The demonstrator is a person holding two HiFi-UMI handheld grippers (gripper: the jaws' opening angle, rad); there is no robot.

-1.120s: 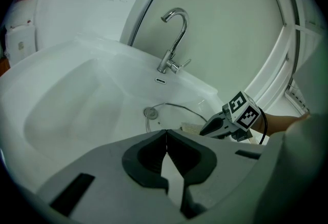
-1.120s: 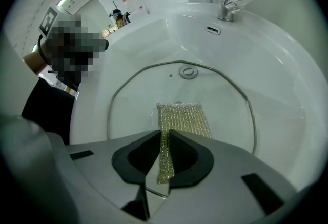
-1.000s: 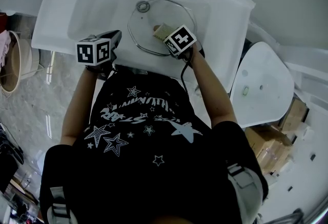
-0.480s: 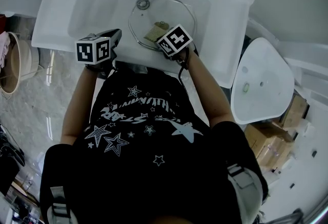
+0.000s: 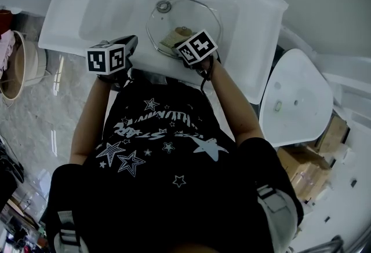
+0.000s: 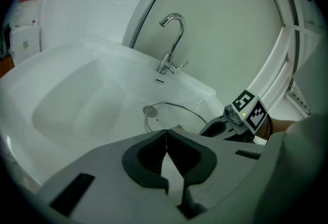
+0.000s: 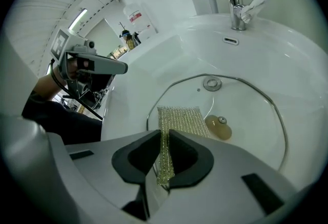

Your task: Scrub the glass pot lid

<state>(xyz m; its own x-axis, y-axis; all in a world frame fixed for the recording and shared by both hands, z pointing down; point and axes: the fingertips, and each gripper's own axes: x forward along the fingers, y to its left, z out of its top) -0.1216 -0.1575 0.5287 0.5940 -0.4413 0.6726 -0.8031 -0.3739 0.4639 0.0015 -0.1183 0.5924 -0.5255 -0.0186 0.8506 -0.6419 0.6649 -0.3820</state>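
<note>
Mid-scrub: grips a gold mesh scouring pad [image 7: 179,118] in the right gripper [image 7: 164,136], laid on the glass pot lid [image 7: 246,130] in the sink [image 5: 104,3]. Holds the left gripper [image 6: 166,138] closed, empty, aside. Next probably calls for sweeping the pad around the knob [image 7: 219,126].

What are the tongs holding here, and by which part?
Right tongs grip the gold mesh scrubber by its near edge; the rest lies on the glass lid. Left tongs are shut on nothing.
</note>
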